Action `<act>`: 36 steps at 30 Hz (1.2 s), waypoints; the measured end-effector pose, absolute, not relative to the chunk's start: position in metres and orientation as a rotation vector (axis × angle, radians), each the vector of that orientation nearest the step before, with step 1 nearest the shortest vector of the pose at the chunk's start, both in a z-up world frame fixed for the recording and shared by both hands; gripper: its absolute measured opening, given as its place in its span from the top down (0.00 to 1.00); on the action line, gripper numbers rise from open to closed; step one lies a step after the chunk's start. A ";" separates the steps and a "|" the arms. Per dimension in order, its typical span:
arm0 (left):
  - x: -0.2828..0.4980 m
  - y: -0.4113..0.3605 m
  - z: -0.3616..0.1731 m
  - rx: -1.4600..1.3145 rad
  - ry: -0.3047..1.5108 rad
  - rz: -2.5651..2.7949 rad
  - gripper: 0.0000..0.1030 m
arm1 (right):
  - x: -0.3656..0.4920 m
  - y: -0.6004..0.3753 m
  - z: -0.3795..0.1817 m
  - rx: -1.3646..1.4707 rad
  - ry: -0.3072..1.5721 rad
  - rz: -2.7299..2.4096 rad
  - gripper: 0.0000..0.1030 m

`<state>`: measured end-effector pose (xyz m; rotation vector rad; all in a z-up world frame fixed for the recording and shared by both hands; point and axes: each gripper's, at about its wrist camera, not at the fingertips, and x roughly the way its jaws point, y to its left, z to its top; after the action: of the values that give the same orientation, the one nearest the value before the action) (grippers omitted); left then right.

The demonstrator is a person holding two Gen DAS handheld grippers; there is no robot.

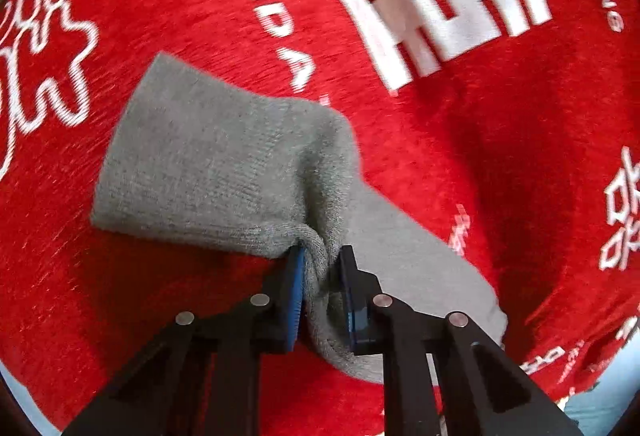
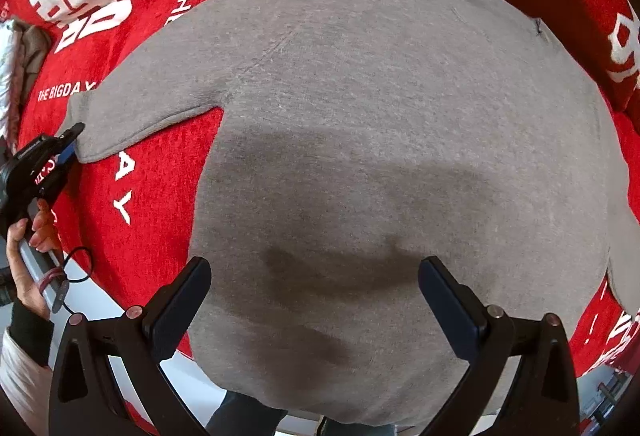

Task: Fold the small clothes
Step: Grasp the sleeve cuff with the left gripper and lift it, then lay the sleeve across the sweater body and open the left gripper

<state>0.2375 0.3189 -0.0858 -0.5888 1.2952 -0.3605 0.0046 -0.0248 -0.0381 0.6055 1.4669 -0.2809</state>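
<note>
Left gripper [image 1: 320, 256] pinches the sleeve cuff of a grey sweater [image 2: 380, 156], its blue pads bunching the knit between them.

That sweater lies flat on a red cloth [image 2: 160, 196] with white lettering, the sleeve stretched out to the left where the left gripper clamps its end. Right gripper [image 2: 316, 276] hangs over the near part of the sweater's body, jaws spread wide, gripping nothing. A hand [image 2: 24, 248] grips the left gripper's handle at the left edge.

One grey sweater [image 2: 380, 140], one red cloth [image 2: 160, 196]
</note>
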 end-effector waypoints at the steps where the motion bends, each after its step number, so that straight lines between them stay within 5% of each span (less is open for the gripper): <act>1: 0.237 0.318 -0.081 -0.613 1.280 -0.396 0.83 | 0.003 -0.026 -0.038 0.606 1.466 -0.282 0.00; 9: 0.220 0.262 -0.021 -0.638 1.207 -0.749 0.83 | -0.020 -0.042 -0.030 0.657 1.431 -0.316 0.00; 16: 0.170 0.131 0.037 -0.441 1.217 -1.125 0.83 | -0.057 -0.078 -0.022 0.764 1.365 -0.416 0.00; 25: 0.081 -0.029 0.006 -0.109 1.364 -1.275 0.83 | -0.126 -0.138 -0.033 0.927 1.302 -0.602 0.00; 31: 0.033 -0.067 -0.027 0.204 1.373 -1.175 0.83 | -0.149 -0.164 -0.047 0.960 1.313 -0.631 0.00; 33: 0.028 -0.065 -0.023 0.248 1.351 -1.163 0.69 | -0.145 -0.170 -0.045 0.939 1.316 -0.620 0.00; 34: 0.027 -0.064 -0.018 0.278 1.349 -1.149 0.38 | -0.142 -0.173 -0.043 0.929 1.314 -0.614 0.00; 35: 0.026 -0.065 -0.013 0.286 1.340 -1.137 0.22 | -0.137 -0.176 -0.040 0.908 1.310 -0.607 0.00; 36: 0.029 -0.062 -0.007 0.282 1.318 -1.122 0.22 | -0.130 -0.178 -0.036 0.878 1.303 -0.600 0.00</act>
<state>0.0287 -0.0621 -0.0073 0.2823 1.3180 -1.1223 -0.1299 -0.1778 -0.0361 0.8780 1.3031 -0.5996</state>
